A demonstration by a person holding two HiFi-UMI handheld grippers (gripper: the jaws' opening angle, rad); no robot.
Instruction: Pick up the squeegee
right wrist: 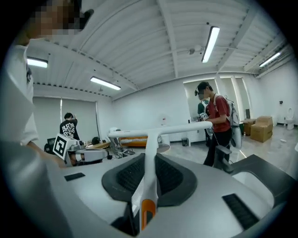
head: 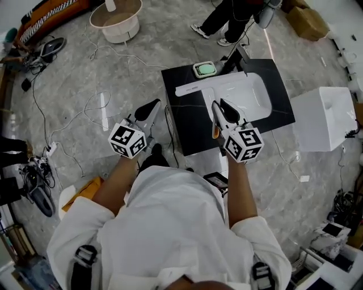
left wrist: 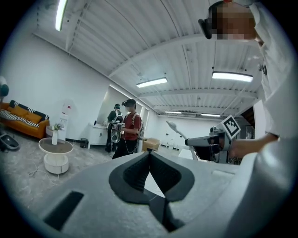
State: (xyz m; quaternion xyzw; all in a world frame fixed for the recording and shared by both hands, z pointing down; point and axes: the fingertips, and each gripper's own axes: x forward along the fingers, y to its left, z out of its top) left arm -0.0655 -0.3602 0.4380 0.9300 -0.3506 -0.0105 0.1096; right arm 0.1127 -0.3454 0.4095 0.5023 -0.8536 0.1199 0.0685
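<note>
My right gripper [head: 222, 109] is shut on the handle of the white T-shaped squeegee [head: 195, 89], which is lifted above the sink. In the right gripper view the orange-tipped handle runs between the pads and the squeegee [right wrist: 150, 172] ends in a long white blade crossing the view ahead of the right gripper [right wrist: 150, 155]. My left gripper [head: 148, 109] is raised to the left of the counter; the left gripper [left wrist: 149, 153] has its fingertips together with nothing between them. The left gripper view also shows the lifted squeegee [left wrist: 174, 126] from the side.
A black counter [head: 193, 127] holds a white sink [head: 249, 96] and a small green-faced device [head: 205, 69]. A white box [head: 326, 116] stands to the right, a round white table [head: 116, 22] at the far left. Cables lie on the floor. A person [head: 227, 17] stands beyond.
</note>
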